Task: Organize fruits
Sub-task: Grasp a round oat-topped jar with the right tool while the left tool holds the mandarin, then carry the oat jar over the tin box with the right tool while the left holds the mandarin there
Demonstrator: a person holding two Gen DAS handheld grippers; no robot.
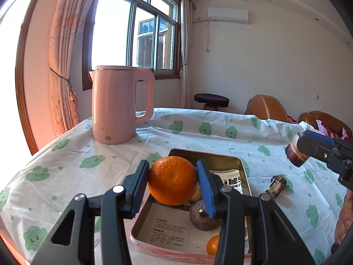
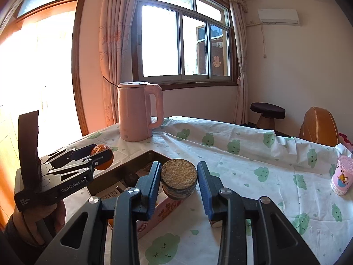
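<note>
**Orange held over the tin, round cake held beside it**

The left gripper point(image 1: 173, 182) has its blue ribbed fingers closed onto a round, dimpled-skinned orange point(image 1: 172, 180), carried above the near half of a shallow rectangular metal tin with a pink outer wall point(image 1: 243, 165). The tin's floor is lined with printed paper. On it lie a dull brown-purple round fruit point(image 1: 201, 217) with a stub of stem, a small yellowish fruit partly hidden behind the orange, and a smaller orange fruit point(image 1: 213, 245) at the near rim. Bare paper shows in the tin's near left corner.

The right gripper point(image 2: 179, 182) holds a thick round cake with a grainy tan top and dark wrapped side point(image 2: 179, 177). Its left pad touches the cake; on the right side a narrow gap seems to show, so how firm the hold is I cannot tell. The cake hangs just beside the tin's right edge, above a white tablecloth printed with green smiling clouds point(image 2: 253, 154).

A small wrapped dark sweet point(image 1: 276, 184) lies on the cloth right of the tin. A smooth pink plastic kettle point(image 1: 119, 105) stands well apart near the table's far left edge. A pink printed cup point(image 2: 341, 178) sits near the right edge, with open cloth between.
</note>
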